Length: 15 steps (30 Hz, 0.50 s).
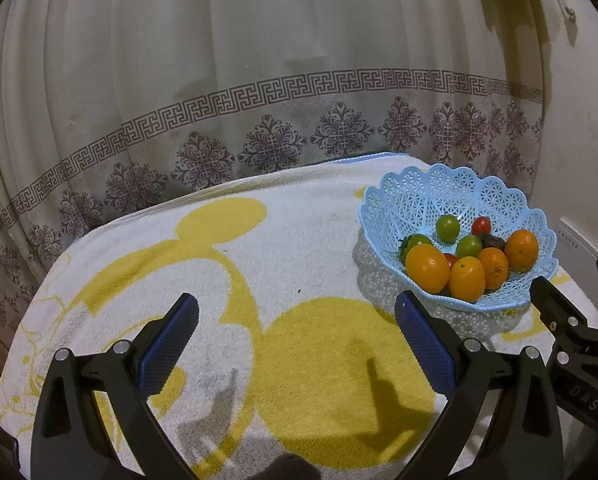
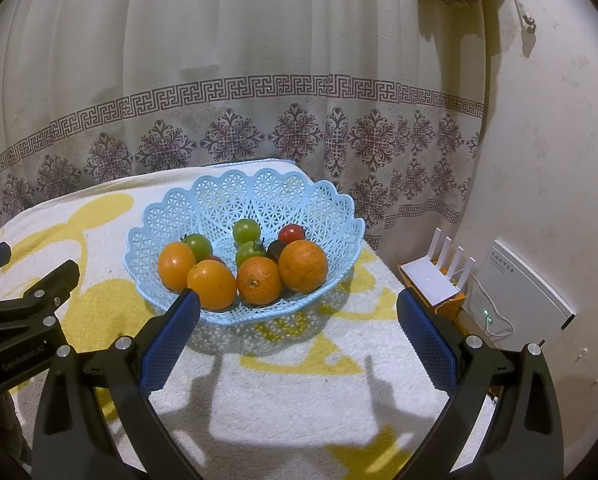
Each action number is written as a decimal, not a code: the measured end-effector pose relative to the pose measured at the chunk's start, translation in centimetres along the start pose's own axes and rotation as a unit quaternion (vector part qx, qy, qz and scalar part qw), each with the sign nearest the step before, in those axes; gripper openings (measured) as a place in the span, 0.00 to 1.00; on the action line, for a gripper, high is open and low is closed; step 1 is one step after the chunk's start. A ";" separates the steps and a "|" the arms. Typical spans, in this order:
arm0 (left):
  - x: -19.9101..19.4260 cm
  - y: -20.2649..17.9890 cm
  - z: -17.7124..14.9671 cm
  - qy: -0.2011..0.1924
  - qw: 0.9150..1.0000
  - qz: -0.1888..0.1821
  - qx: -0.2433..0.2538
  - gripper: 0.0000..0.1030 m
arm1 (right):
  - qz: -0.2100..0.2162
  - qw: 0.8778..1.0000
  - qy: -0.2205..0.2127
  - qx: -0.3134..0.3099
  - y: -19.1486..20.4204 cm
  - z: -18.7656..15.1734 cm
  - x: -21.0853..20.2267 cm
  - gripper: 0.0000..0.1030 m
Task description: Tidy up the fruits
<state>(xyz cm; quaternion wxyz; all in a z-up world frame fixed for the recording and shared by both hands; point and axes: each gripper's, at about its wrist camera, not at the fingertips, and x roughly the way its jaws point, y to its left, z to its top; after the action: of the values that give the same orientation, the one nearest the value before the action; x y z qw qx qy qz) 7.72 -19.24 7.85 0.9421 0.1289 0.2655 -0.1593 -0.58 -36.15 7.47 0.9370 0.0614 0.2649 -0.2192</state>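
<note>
Pale blue plastic lattice is forming the basket [image 2: 331, 216], which is sitting on a white-and-yellow towel [image 1: 259, 272] covering the worktop, near a patterned curtain [image 1: 259, 80]. Inside it, four oranges [image 2: 302, 266] are crowding the near rim, with three green tomatoes [image 2: 246, 231], red tomatoes [image 2: 291, 233] and a dark fruit [image 2: 276, 249] lying behind them. The left gripper [image 1: 297, 340] is hovering over bare towel, jaws wide apart and holding nothing. The right gripper [image 2: 298, 338] is hanging just before the basket, jaws likewise spread and empty. A white router [image 2: 431, 280] is standing beside the wall.
</note>
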 end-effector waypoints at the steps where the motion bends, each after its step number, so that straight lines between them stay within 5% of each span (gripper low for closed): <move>1: 0.0 0.0 0.0 0.000 1.000 0.000 0.000 0.95 | 0.000 1.000 0.000 0.000 0.0 0.0 0.0 0.97; 15: -0.1 -0.1 -0.1 0.001 1.000 -0.004 0.002 0.95 | 0.000 1.000 0.000 0.000 0.0 0.0 0.0 0.97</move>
<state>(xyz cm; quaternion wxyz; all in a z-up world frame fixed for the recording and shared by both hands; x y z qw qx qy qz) 7.60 -19.28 7.81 0.9410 0.1302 0.2662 -0.1635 -0.52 -36.13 7.45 0.9370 0.0610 0.2652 -0.2191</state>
